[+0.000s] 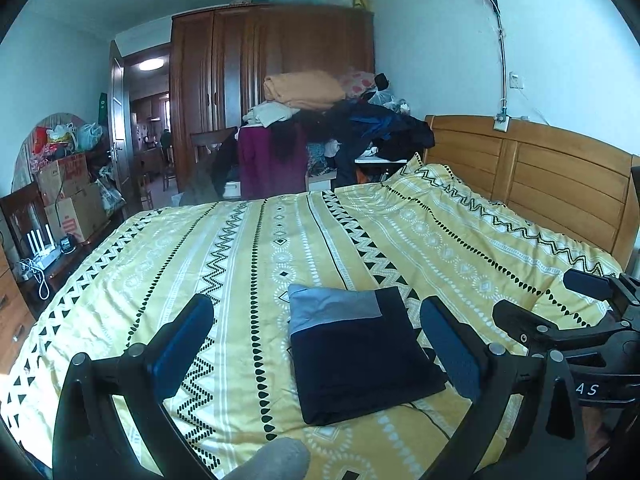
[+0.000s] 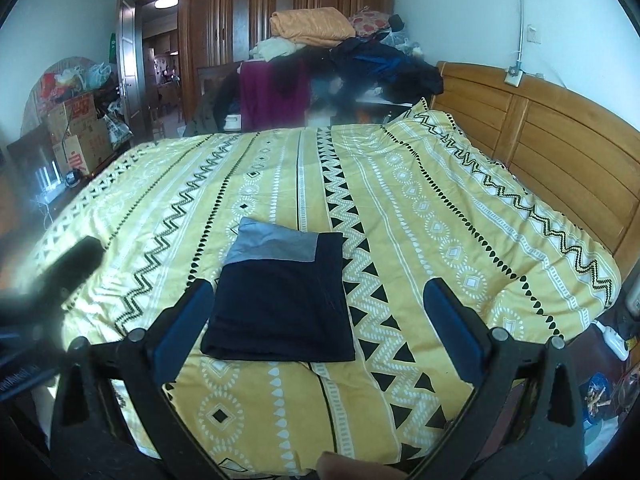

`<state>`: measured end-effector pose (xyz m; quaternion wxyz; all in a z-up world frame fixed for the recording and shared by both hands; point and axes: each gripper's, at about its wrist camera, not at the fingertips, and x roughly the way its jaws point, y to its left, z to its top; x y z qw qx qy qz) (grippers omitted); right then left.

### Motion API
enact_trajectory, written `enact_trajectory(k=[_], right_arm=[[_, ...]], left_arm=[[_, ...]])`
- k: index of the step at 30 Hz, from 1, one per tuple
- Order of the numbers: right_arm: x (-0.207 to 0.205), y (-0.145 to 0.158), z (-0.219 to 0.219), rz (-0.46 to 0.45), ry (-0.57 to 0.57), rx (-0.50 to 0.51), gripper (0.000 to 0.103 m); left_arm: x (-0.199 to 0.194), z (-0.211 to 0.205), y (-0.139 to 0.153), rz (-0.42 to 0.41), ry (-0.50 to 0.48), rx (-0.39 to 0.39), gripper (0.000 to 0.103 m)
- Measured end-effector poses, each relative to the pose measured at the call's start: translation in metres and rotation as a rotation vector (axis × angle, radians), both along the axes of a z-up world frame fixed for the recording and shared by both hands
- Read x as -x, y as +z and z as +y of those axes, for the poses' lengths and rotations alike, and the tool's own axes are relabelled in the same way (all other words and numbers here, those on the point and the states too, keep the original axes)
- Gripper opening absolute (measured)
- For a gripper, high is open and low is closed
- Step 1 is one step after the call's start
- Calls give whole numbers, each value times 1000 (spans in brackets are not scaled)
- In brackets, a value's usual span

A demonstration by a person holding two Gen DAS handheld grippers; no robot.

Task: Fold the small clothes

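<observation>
Now we're hovering over the bed [image 1: 248, 264] with both tools, and the garment [image 1: 352, 356] lies flat on the yellow patterned cover near the front edge, already a tidy dark rectangle with a grey band across its far end. Left gripper [image 1: 316, 340] has its jaws spread wide and empty, the garment sitting between them in that view but not touched. Right gripper [image 2: 316, 320] is the same story: jaws wide apart, nothing held, with the cloth just ahead of its left finger.

By our reading the fold looks all but finished, so the job now is to leave it square. If we press it, we come down flat on top and stroke outward, never dragging an edge, since a light knit will likely slide on that cover and open up. Any lifting should take all layers at once.

Counting up: one garment on the bed, two grippers, four blue pads [image 2: 182, 320], one bed. Beyond it, a heap of clothes [image 1: 332, 128] too jumbled to count.
</observation>
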<state>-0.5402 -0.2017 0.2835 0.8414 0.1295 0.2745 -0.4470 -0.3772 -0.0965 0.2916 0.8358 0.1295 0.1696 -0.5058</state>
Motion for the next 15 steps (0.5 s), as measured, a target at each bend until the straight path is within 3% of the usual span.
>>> enact_trajectory(k=[4,6,10,12,15], right_arm=[[-22,-67,-15,96,20,-109,103],[-35,-111,-17,123,50,-195,103],[-62,-206,-25,174,51,-330,103],[-73,-239,-34,200,28,-378,103],[-86,-280,-47,243,-13,-417,103]], left_arm=[[-28,-3,-27,56,-1,-43,103],[-56,0,-59,70,28,-70,103],[-123,5,-144,112,114,-209,103],[-162,10,-191,168,147,-295,103],[-200,12,-247,174,188,-412,103]])
